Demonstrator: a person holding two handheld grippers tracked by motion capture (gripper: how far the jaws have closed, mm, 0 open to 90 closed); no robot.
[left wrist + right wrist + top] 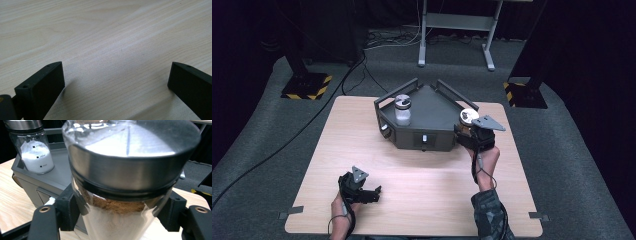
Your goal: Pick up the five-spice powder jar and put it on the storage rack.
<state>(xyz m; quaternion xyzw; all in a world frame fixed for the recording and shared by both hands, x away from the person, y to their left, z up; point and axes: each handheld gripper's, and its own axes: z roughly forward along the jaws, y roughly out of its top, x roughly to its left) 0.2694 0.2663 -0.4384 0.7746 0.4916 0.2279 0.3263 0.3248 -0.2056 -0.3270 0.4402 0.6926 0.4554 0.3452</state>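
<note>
My right gripper (468, 131) is shut on a glass jar (117, 220) of brown powder with a shiny metal lid (469, 116), held at the right front corner of the dark grey rack (432, 107). The black pads (68, 210) press on the jar's glass sides just under the lid. A second jar (402, 110), with white powder and a metal cap, stands upright on the rack's left part; it is also the white jar (35, 152) at the upper left of the right gripper view. My left gripper (374, 192) rests low over the table near the front left, jaws wide apart with bare wood between them.
The wooden table (362, 150) has its front edge close to the person's forearms. The rack has raised rails (397, 91) along its back sides. Beyond the table stand black stands with yellow-striped bases (307, 86) and a white frame (457, 30) on grey carpet.
</note>
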